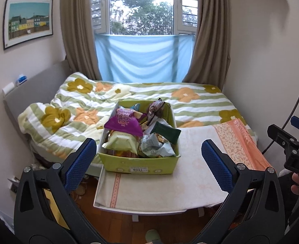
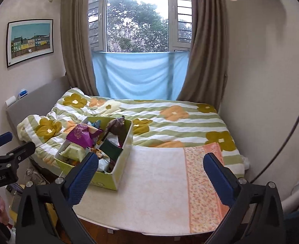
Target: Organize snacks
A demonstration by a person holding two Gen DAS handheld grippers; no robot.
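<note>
A light green cardboard box (image 1: 137, 164) stands on a towel-covered table (image 1: 159, 189) against the bed. It is heaped with snack packets: a purple bag (image 1: 125, 122), a dark green packet (image 1: 166, 133), a pale green pack (image 1: 122, 142) and a crumpled wrapper (image 1: 155, 146). My left gripper (image 1: 148, 148) hangs open in front of the box, apart from it, with nothing between its blue pads (image 1: 78, 162). My right gripper (image 2: 151, 158) is open and empty too, to the right of the box (image 2: 123, 162), over the towel (image 2: 149, 193). Each gripper shows at the edge of the other's view.
Behind the table lies a bed with a green-striped flowered duvet (image 1: 190, 99) and a grey headboard (image 1: 37, 85) on the left. Curtains and a window close off the far side. A wall and a black cable (image 2: 287, 142) stand at the right. Wooden floor (image 1: 113, 219) shows below the table.
</note>
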